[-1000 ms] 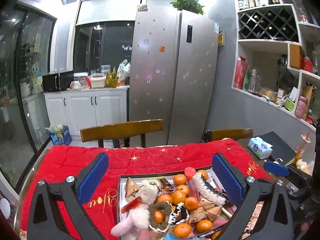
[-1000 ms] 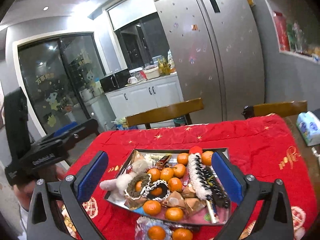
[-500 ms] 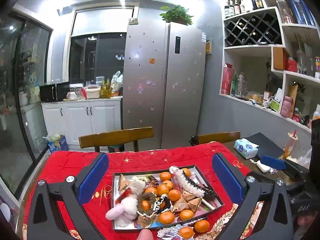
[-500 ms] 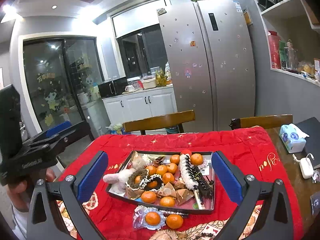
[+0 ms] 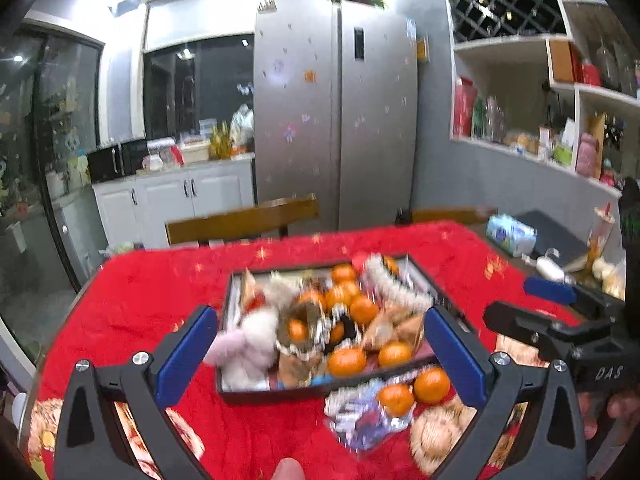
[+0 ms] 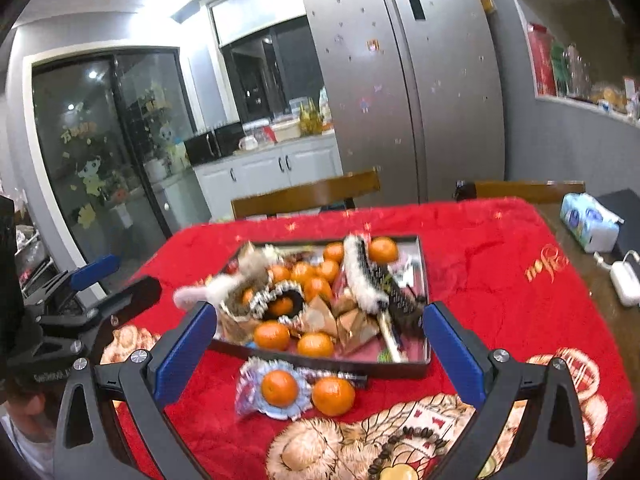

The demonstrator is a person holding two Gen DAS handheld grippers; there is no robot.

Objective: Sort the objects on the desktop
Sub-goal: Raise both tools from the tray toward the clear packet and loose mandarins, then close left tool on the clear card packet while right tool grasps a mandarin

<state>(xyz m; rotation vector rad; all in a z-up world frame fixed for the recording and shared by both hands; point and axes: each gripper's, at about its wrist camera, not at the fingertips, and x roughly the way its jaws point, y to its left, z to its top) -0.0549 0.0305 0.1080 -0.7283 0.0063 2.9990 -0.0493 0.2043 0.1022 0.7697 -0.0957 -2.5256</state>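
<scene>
1. Where the red cloth [image 6: 492, 280] covers the tabletop, two loose oranges lie nearest the spread, empty fingers of the right gripper [image 6: 320, 356]: one on a crinkled foil wrapper [image 6: 256, 396], the other orange [image 6: 333, 396] just beside it.
2. A string of dark beads [image 6: 404, 446] lies on the cloth print below them.
3. Just beyond sits the tray [image 6: 423, 264], heaped with oranges, a white plush toy [image 6: 218, 290], folded paper packets and a black-and-white fuzzy strip [image 6: 362, 276]; its near corners fall behind both blue pads.
4. The left gripper [image 5: 320, 356] is likewise released, holding nothing, with the tray between its fingers and the right gripper's black body to the right of them.
5. A tissue pack [image 6: 588, 222] and a white charger [image 6: 624, 282] rest on bare wood to the right; two chair backs, white cabinets and a silver fridge [image 6: 404, 80] stand farther off.
6. Compared with half a second ago, both cameras sit lower and closer, so the tray looks larger.
7. Motion blur smears the left view; small items in the tray cannot be identified.
</scene>
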